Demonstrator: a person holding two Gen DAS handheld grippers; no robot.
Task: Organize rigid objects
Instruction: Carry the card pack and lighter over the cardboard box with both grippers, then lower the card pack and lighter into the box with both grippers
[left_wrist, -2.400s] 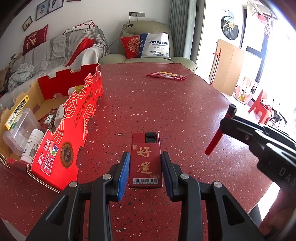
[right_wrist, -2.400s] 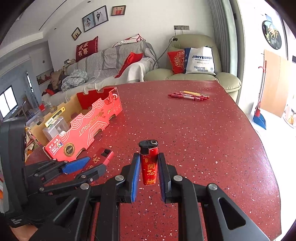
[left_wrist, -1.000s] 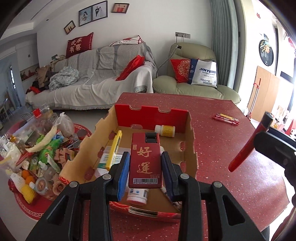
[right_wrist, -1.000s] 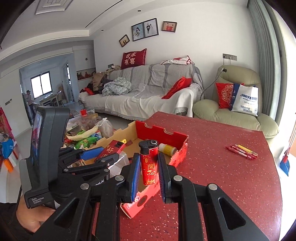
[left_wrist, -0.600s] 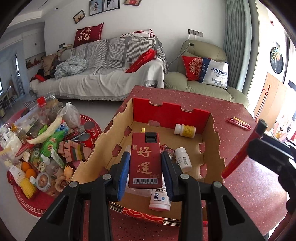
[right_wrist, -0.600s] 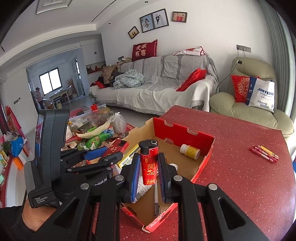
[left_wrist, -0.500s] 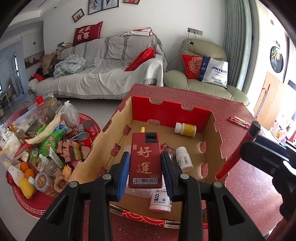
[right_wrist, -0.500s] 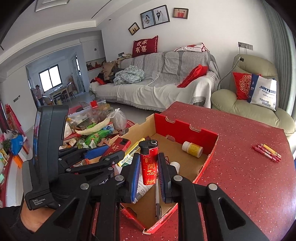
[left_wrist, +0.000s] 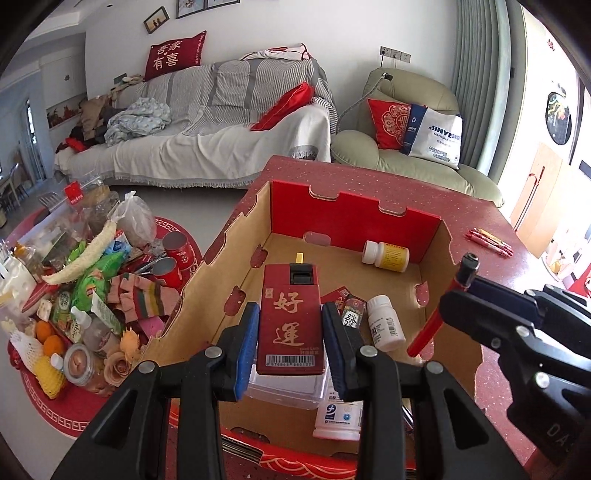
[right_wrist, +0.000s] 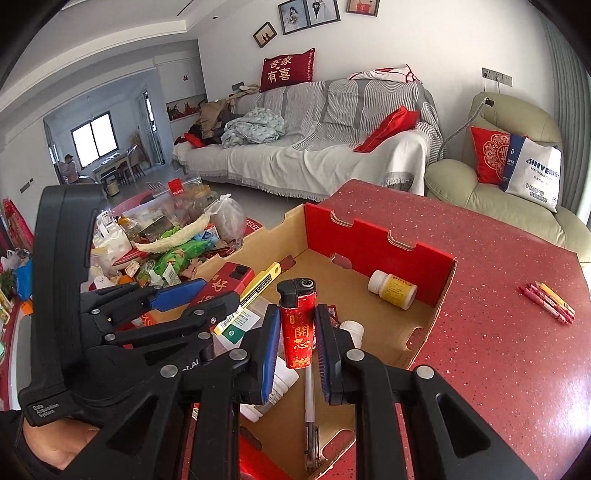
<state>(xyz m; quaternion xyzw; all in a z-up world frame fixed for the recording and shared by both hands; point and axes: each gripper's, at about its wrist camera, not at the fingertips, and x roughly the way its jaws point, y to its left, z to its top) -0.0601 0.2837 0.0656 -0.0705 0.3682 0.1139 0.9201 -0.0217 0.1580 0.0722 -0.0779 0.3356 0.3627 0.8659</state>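
Both tongs hang over the open cardboard box, each clamped on a red item.

The left tongs (left_wrist: 290, 332) grip a flat red packet with gold characters and a barcode (left_wrist: 290, 321) by its long sides, above the tan-floored, red-walled cardboard box (left_wrist: 354, 218) on the speckled red worktop (right_wrist: 498, 350). The right tongs (right_wrist: 297, 339) pinch an upright red lighter with a black cap (right_wrist: 297, 321), also held over the box. In the box lie a white bottle with a yellow label (left_wrist: 386, 254) near the far wall, a white pill bottle (left_wrist: 384, 326), a clear plastic case (left_wrist: 286, 387) and a pen (right_wrist: 309, 410). A few red and yellow pens (right_wrist: 548, 297) rest on the worktop, well apart from the box.
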